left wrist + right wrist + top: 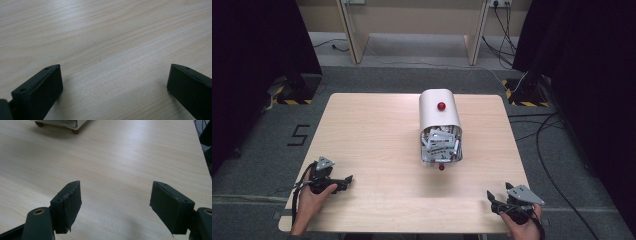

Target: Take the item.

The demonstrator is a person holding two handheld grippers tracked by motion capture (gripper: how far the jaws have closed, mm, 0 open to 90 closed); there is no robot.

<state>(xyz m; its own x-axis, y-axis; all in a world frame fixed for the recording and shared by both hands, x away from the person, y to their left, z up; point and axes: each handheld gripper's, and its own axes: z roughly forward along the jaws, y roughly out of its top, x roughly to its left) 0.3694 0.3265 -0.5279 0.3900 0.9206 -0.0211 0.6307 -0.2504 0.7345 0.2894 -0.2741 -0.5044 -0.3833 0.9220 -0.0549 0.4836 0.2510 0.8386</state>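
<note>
Overhead arrangement at the start of a reach. A white container [440, 125] lies on its side at the middle of the counter [372, 130], its long axis running from twelve o'clock to six o'clock, with the open mouth at six o'clock facing the person and packed with small grey-and-white pieces [441, 144]; a red knob [441, 106] sits on its upper wall and another red knob [441, 167] at its near rim. The left tool [343, 181] rests near the seven o'clock corner, jaws spread wide with nothing between them; the right tool [494, 200] sits near the five o'clock edge, jaws likewise wide and empty. From the right tool the container lies toward eleven o'clock; from the left tool, toward two o'clock. Both stand well apart from it, the right one seemingly a little nearer to the mouth. The right gripper view catches the container's lower edge [62, 123] at its top margin, beyond the right tool [115, 195]. The left gripper view offers bare wood grain between the jaws of the left tool [113, 75], so this tool does not point at the container.
</note>
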